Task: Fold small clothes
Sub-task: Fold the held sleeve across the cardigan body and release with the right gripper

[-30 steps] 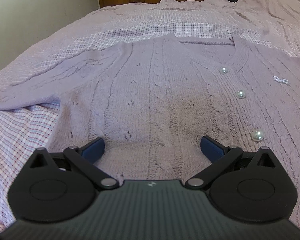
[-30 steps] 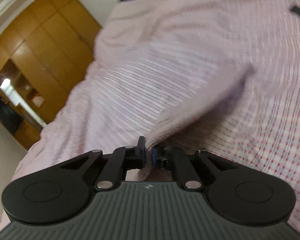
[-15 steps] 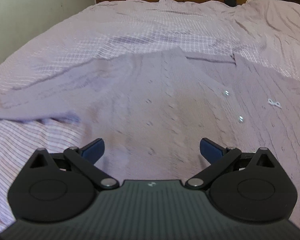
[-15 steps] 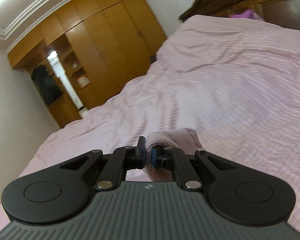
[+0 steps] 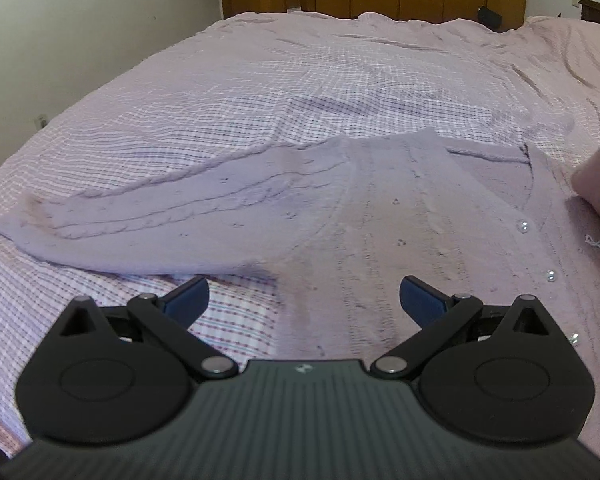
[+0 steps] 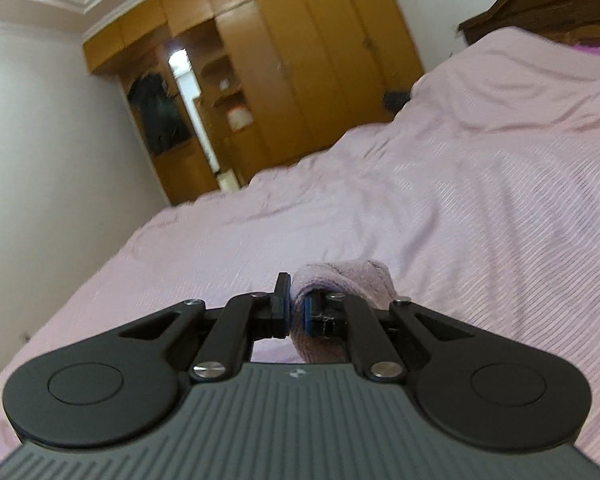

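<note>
Broadly, the bed fills both views, covered with a pink checked sheet, and a wooden wardrobe stands past its far edge. Across the near part of the bed lies the knitted lilac cardigan, front up, its one sleeve stretched flat toward the bed's left edge. Pearl buttons run down its front near the right of the left wrist view, beside a small bow.

Above the cardigan's lower body hangs the left gripper, its jaws wide apart, with nothing between them and touching nothing. At the right border of that view a blurred fold of lilac knit is raised off the bed.

Over the bed, the right gripper has its jaws pressed together on the other sleeve's cuff, which bunches up beyond the right finger, lifted clear of the sheet.
</note>
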